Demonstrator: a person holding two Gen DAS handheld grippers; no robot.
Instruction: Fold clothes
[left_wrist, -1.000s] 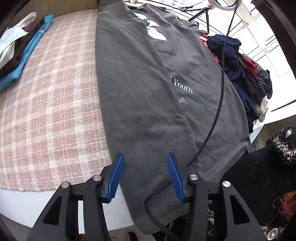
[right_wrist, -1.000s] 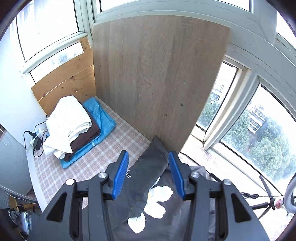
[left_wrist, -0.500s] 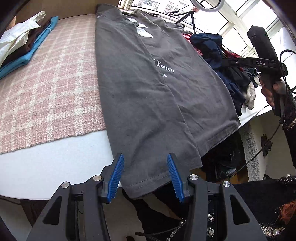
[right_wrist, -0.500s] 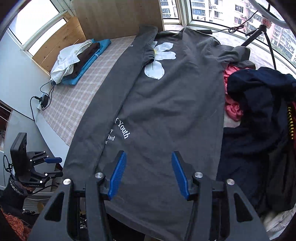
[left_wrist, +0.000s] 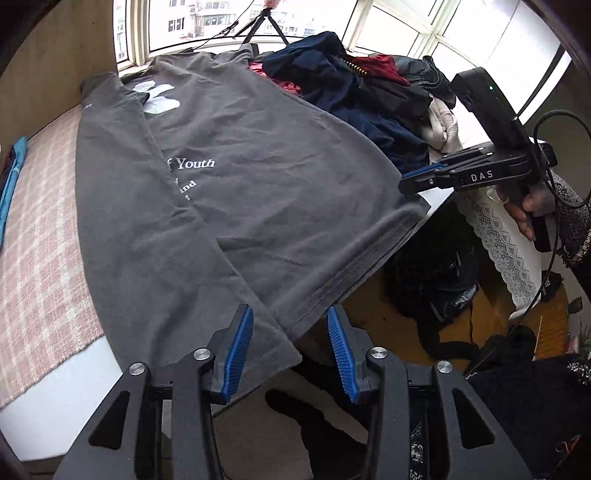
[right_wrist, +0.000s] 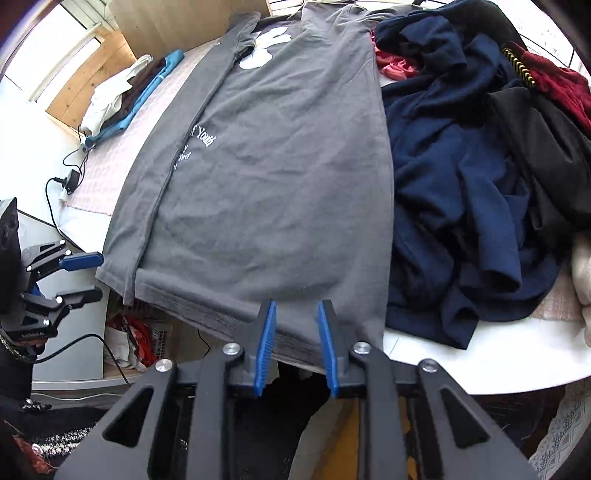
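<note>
The grey T-shirt (right_wrist: 280, 177) lies spread lengthwise down the middle of the worktop (right_wrist: 480, 362), print side up, its hem hanging a little over the near edge. One long side is already turned in: a strip of cloth runs the length of the shirt over part of the lettering. The other long side, next to the pile of unfolded clothes (right_wrist: 480, 155), is still flat, so I'd judge this shirt barely begun, with the second side fold and the crosswise folds left.

The right gripper (right_wrist: 297, 347) sits at the hem near the corner by the pile; its jaws are closing, with the hem edge between them, though I can't see the pads pressing cloth yet. The left gripper (left_wrist: 291, 350) hovers at the hem's other corner, over the folded strip, jaws closing too but with a clear gap and nothing clamped.

At the far corner of the worktop a small stack of folded clothes (right_wrist: 125, 99) rests on the pink checked cloth (left_wrist: 40, 251). The pile looks much larger than that stack, so most of the job remains.
</note>
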